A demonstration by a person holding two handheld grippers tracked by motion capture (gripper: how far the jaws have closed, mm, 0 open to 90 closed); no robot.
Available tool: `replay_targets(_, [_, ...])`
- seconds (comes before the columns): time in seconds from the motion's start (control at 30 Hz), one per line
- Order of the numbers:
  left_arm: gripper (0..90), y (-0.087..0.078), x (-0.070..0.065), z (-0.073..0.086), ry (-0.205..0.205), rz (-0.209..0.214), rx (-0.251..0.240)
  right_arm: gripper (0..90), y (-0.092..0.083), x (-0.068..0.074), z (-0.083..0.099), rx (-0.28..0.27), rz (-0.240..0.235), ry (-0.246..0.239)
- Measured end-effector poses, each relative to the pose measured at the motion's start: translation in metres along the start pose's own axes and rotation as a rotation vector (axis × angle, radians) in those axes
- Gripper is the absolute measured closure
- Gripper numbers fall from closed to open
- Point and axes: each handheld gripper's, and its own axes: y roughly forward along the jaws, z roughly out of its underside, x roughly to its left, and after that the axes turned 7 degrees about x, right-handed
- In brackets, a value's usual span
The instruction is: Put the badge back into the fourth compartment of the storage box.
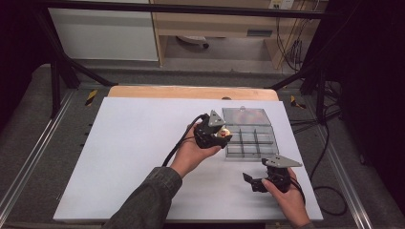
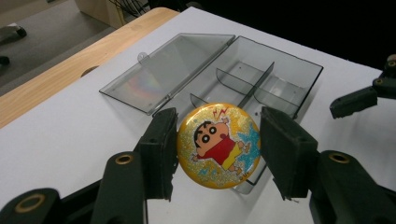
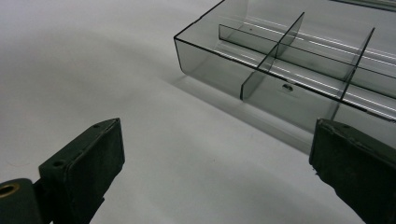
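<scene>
I held my left gripper [image 2: 217, 154] above the near left corner of the compartment box [image 1: 250, 138], its jaws spread on either side of a round yellow cartoon badge [image 2: 218, 144]. The left jaw pad touched the badge's rim; a narrow gap showed at the right pad, so I could not tell whether the badge was gripped or merely sat between the jaws. The badge faced the camera flat, probably so that it could go down into a cell without catching a divider.

The box was smoky clear plastic, divided into cells, all of which appeared empty where visible. Its hinged lid [image 2: 166, 70] lay folded back flat on the white sheet [image 1: 133, 152], leaving the cells open from above.

My right gripper [image 1: 255, 182] hovered low over the sheet, near the box's front wall and apart from it. Its jaws were spread wide with nothing between them. I judged it was parked there to steady the box if needed.

The sheet covered a wooden table [image 1: 191, 92].
</scene>
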Motion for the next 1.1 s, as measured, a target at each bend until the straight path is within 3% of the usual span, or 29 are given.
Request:
replay_targets(0.2, [48.0, 0.006, 0.000, -0.002, -0.015, 0.033, -0.006, 3.7, 0.001, 0.000, 0.000, 0.006, -0.001, 0.000])
replay_targets(0.47, [48.0, 0.013, 0.001, -0.001, -0.037, 0.039, 0.001, 3.7, 0.001, 0.001, 0.000, 0.006, 0.000, -0.004])
replay_targets(1.1, [48.0, 0.026, -0.005, 0.001, -0.019, 0.048, 0.048, 3.6, 0.000, 0.000, 0.000, 0.001, 0.002, -0.004])
